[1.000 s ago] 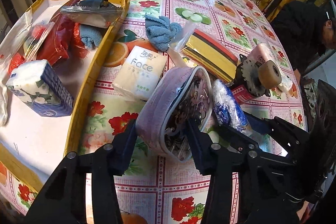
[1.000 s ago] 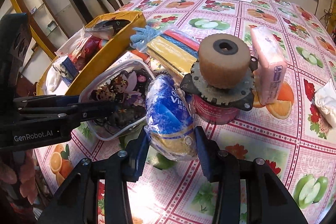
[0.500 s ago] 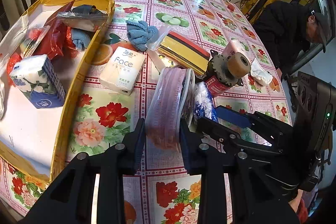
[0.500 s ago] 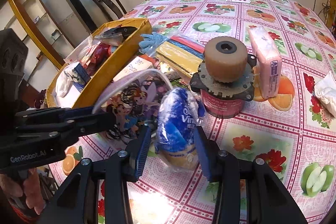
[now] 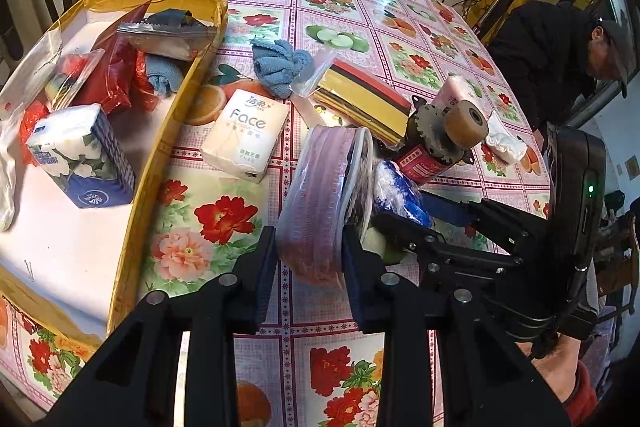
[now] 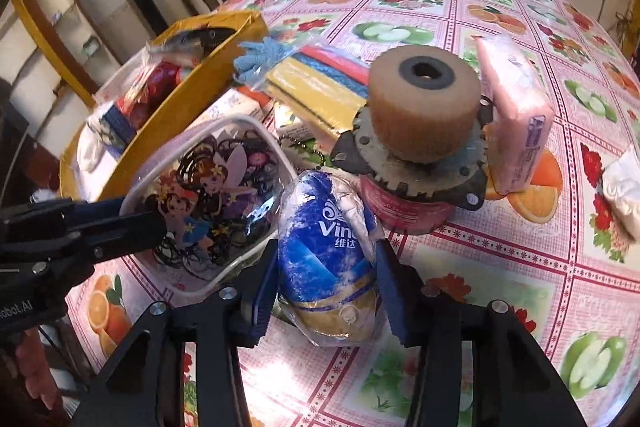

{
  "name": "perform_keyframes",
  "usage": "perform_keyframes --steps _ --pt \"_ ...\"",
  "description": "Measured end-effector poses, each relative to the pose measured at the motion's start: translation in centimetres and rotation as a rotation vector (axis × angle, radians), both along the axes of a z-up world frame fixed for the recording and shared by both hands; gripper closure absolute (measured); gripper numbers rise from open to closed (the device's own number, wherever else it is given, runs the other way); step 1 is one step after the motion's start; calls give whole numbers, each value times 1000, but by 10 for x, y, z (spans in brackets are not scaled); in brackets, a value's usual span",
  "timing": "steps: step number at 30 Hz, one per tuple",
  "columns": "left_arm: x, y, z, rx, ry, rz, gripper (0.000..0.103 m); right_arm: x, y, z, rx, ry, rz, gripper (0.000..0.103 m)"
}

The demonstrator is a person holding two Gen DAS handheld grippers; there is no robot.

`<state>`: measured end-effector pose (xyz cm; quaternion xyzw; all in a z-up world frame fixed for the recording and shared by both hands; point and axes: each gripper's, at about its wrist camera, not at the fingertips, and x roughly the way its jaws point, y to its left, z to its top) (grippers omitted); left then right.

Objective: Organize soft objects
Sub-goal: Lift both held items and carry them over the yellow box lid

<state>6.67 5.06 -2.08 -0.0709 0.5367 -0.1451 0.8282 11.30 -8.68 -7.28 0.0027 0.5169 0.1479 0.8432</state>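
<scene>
Left gripper (image 5: 308, 259) clamped on lilac cartoon-print zip pouch (image 5: 320, 203); right gripper (image 6: 326, 291) pinching blue plastic-wrapped tissue pack (image 6: 326, 251). Carry toward yellow cardboard tray (image 5: 168, 131) at ten o'clock, lifting clear of rim.

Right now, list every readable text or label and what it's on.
"Face": white tissue pack on the table; the small print under it is too blurred to read.
"Vin..." plus "维达": blue tissue pack in the right tool.
"...obot.AI": left tool's body.
Red can label: unreadable.
</scene>
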Motion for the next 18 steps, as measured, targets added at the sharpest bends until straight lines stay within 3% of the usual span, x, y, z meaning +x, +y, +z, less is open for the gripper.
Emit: perform_keyframes --steps 3,10,18 --pt "-1 1 1 4 -7 4 74 -7 5 2 -17 -25 24 56" --pt "-7 10 7 12 -41 30 74 -24 -4 24 64 -90 14 56" --pt "-3 41 38 40 -132 91 74 -15 36 55 133 -139 51 56"
